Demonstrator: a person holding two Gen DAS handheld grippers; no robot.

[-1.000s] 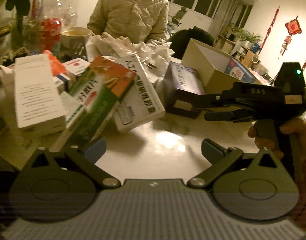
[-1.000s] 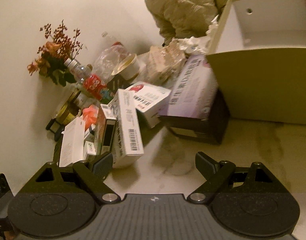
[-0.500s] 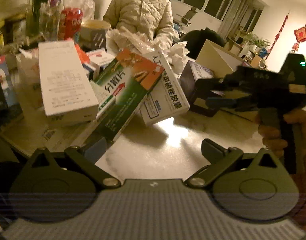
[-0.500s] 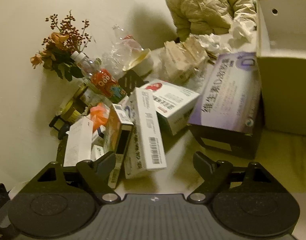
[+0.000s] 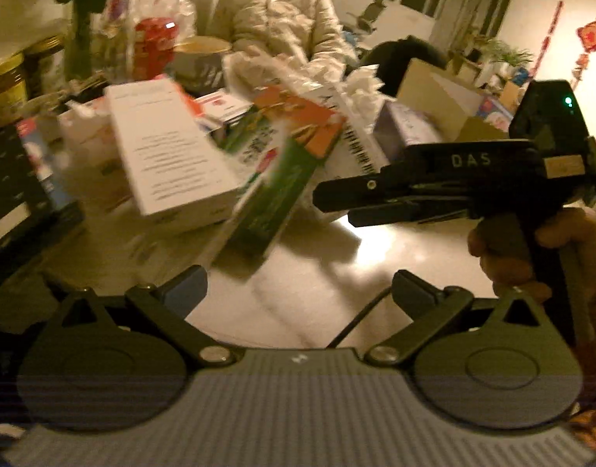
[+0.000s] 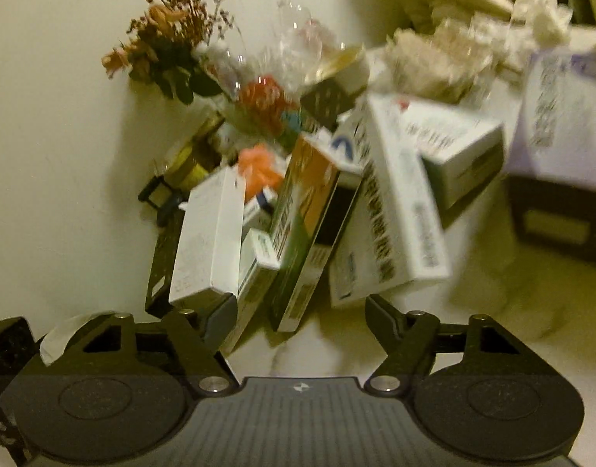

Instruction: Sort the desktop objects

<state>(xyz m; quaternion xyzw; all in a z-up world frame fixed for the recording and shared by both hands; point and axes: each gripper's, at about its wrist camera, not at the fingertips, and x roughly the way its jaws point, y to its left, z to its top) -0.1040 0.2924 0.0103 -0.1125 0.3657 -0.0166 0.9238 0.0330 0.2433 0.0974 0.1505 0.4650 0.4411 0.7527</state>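
Note:
A heap of medicine boxes lies on the pale table. A green and orange box [image 5: 282,171] leans in its middle, between a white box [image 5: 169,148] and a barcoded white box [image 5: 356,148]. My left gripper [image 5: 298,290] is open over bare table just short of the heap. My right gripper [image 5: 334,206] reaches in from the right, held by a hand [image 5: 531,249]. In the right wrist view its jaws [image 6: 299,311] are closing. The near end of the green and orange box [image 6: 301,229] lies between them, untouched by the pads, with the white box [image 6: 208,233] by the left finger.
A purple box [image 6: 558,116] on a dark box and an open cardboard box [image 5: 434,93] stand at the right. Bottles [image 5: 153,43], tins, a bowl and dried flowers [image 6: 169,46] line the wall. A black box [image 5: 13,179] is at left. A person in a pale quilted jacket [image 5: 282,23] sits beyond.
My right gripper has swung left toward the heap and its jaws have narrowed; the cardboard box has left its view. The left gripper has edged closer to the boxes.

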